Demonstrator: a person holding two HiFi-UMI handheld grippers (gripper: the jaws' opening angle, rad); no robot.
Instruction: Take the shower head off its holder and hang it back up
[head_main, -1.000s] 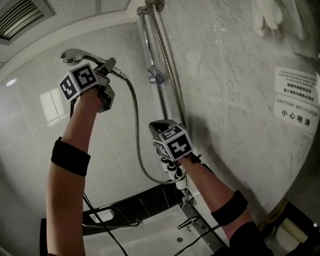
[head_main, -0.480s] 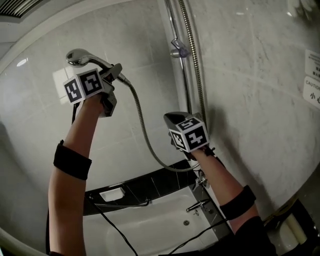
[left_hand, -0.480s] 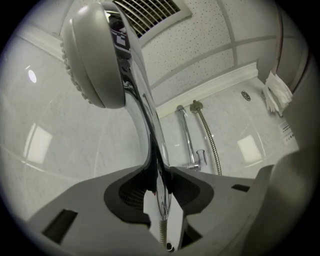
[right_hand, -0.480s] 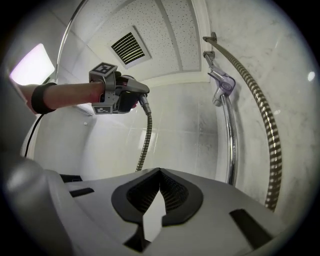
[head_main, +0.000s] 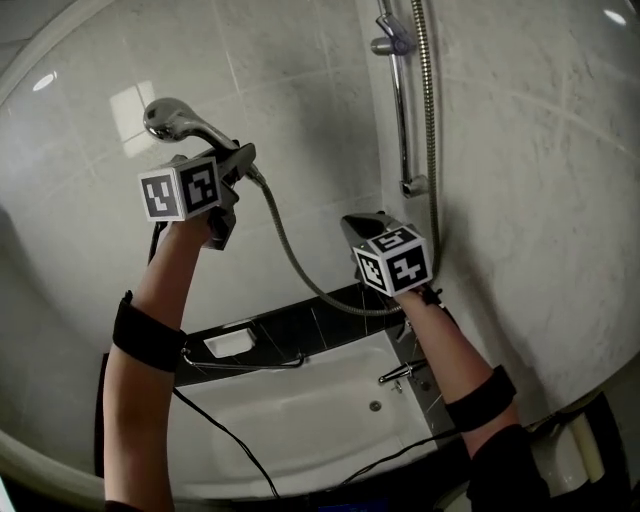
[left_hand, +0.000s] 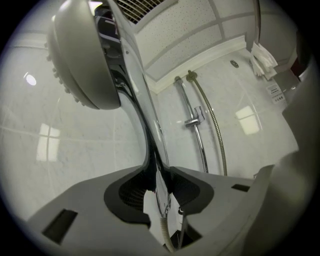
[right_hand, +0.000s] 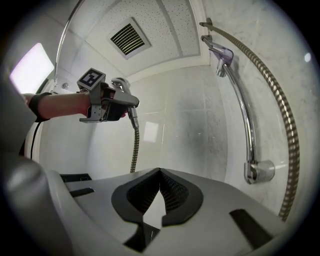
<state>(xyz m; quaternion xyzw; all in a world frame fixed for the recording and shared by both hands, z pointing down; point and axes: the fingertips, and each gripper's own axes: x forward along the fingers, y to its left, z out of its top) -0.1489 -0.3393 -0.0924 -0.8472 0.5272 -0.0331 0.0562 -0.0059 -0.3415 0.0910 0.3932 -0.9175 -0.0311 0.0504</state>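
Note:
The chrome shower head (head_main: 165, 118) is off the wall, and my left gripper (head_main: 236, 166) is shut on its handle just below the head. In the left gripper view the head (left_hand: 85, 65) looms at upper left and the handle (left_hand: 150, 135) runs down between the pressed pads of the left gripper (left_hand: 159, 169). Its metal hose (head_main: 300, 275) sags in a loop toward the tap. The empty holder (head_main: 392, 43) sits high on the chrome rail (head_main: 401, 115), up and right of both grippers. My right gripper (head_main: 364, 227) is shut on nothing, below the rail; its jaws (right_hand: 159, 176) meet.
A white bathtub (head_main: 300, 425) lies below, with a tap (head_main: 398, 375), a soap dish (head_main: 228, 344) and a grab bar (head_main: 245, 363) on the dark ledge. The rail's lower bracket (head_main: 416, 185) is close to the right gripper. A ceiling vent (right_hand: 129, 38) is overhead.
Both hands have come down, the left farther, still carrying the shower head. The holder and rail have slid toward the top of the head view, and more of the tub shows.

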